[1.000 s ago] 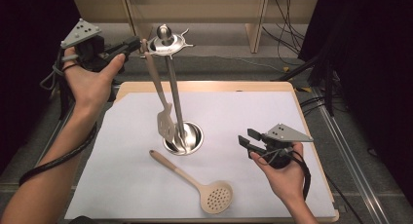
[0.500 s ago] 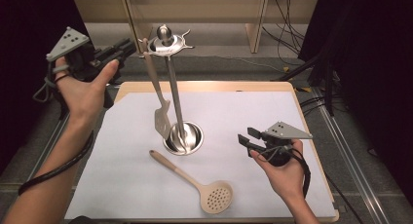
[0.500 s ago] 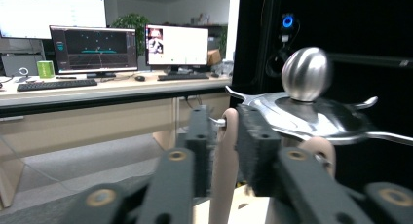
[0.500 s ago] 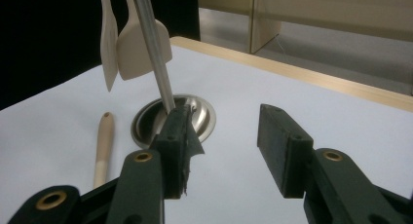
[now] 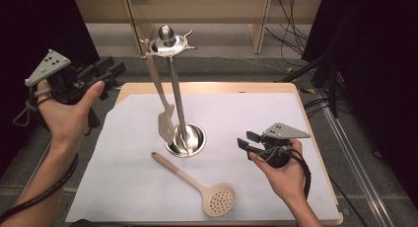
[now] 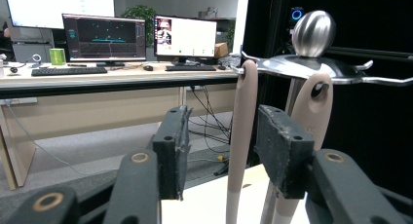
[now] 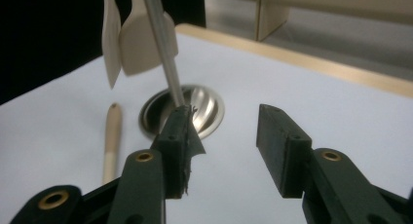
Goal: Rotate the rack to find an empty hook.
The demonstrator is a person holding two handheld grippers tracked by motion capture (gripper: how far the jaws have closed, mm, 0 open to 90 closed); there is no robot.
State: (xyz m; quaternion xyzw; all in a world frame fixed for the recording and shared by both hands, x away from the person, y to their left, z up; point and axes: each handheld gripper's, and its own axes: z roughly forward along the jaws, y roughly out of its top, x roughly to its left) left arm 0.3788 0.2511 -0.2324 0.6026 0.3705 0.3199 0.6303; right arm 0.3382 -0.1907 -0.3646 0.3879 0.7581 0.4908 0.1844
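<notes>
Left gripper (image 5: 106, 71) hangs off the counter's far left corner with its jaws spread and nothing pinched; they have just been opening, and compared with a second ago, when it sat up against the rack's top, it is now drawn back to the left. In the left gripper view the hanging spatula (image 6: 242, 136) shows in the gap between the pads, farther off and untouched, its handle hooked on the rack's top disc (image 6: 311, 70). A second utensil handle (image 6: 311, 112) with a hole hangs just beside it. By that reading the spatula has been hung and let go, so that step looks finished.

What seems left is the slotted spoon (image 5: 197, 185), which lies flat on the white sheet near the front, its handle pointing toward the rack's round base (image 5: 186, 139) and its perforated bowl toward the right hand. The right gripper (image 5: 249, 140) rests low at the right of the base, jaws parted and empty, aimed at the base in the right gripper view, where the spoon's handle end (image 7: 112, 141) lies to the left.

Room is generous: the white sheet (image 5: 246, 108) is bare to the right and far side. The spoon's bowl lies near the counter's (image 5: 315, 138) front edge, and the hanging blades swing close to the pole (image 5: 176, 98), so an approach from the front right looks the clearest.
</notes>
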